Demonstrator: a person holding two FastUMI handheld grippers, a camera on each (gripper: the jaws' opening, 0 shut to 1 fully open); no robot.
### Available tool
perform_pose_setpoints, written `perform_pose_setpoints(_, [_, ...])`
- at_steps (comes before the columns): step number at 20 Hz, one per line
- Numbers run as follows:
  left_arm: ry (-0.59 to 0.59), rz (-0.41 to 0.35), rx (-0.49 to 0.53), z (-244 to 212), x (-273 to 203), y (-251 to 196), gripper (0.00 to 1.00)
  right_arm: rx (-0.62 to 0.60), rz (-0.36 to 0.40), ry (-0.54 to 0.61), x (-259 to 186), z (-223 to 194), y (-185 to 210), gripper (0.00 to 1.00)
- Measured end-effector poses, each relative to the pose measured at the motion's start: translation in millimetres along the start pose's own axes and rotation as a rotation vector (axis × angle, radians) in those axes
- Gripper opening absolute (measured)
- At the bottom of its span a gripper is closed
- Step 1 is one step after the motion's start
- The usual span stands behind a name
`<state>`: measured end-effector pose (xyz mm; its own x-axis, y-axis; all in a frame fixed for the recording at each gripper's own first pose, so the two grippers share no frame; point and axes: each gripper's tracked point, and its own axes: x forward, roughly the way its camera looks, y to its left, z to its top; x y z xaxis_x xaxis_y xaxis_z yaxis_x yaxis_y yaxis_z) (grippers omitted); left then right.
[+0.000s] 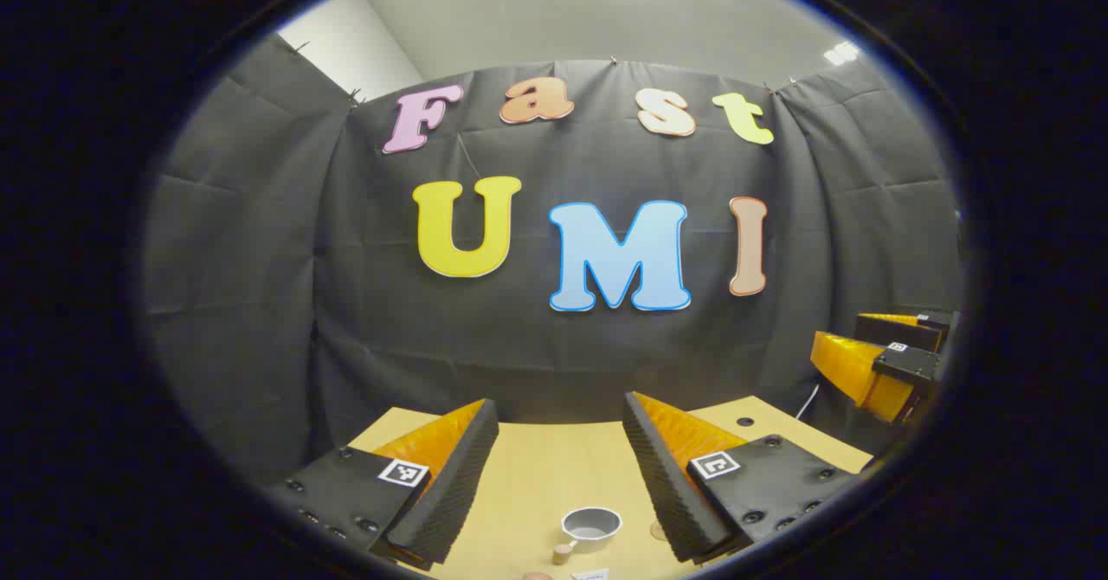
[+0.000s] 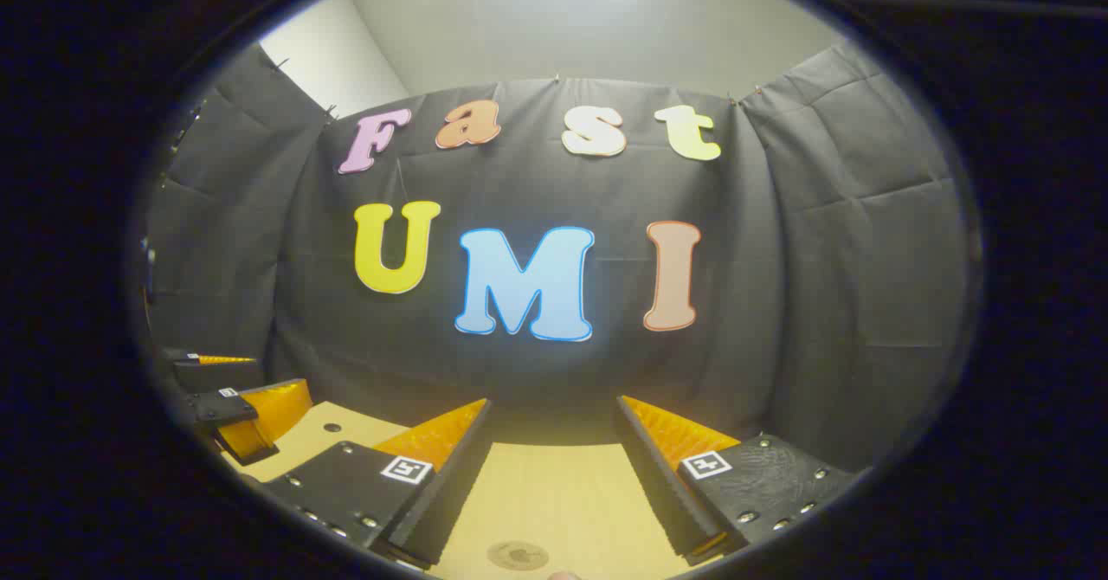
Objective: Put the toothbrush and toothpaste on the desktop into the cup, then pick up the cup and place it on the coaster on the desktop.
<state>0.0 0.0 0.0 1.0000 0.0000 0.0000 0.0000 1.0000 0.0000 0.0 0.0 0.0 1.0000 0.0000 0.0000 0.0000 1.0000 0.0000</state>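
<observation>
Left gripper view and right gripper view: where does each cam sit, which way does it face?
Left gripper view: rides the left claw, faces the booth wall across the desktop; own two fingers spread wide at the bottom, a grey cup between them, the right claw far right.
Right gripper view: rides the right claw, same heading; own fingers wide apart, a round coaster below, the left claw far left.
Shared: wall, desktop, each other's claw.

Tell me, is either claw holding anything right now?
No. The left claw is open above the cup; the right claw is open above the desk. Nothing sits between their fingers.
</observation>
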Motion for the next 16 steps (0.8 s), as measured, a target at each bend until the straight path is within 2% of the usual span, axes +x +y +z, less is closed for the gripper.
perform_pose_setpoints(13, [0.043,-0.034,-0.026,-7.1,-6.5,-34.9,0.99,0.02,0.023,0.057,-2.7,-18.4,-10.4,0.89])
perform_pose_setpoints(14, [0.051,-0.035,-0.027,-9.1,-5.5,-36.9,0.94,0.02,0.025,0.061,-2.9,-18.8,-10.1,0.89])
perform_pose_setpoints(15, [0.059,-0.035,-0.024,-11.3,-5.3,-38.6,0.99,0.018,0.028,0.067,-3.3,-21.8,-9.7,0.89])
perform_pose_setpoints(16, [0.063,-0.035,-0.022,-12.8,-5.0,-40.3,0.99,0.016,0.031,0.074,-3.5,-24.3,-8.7,0.89])
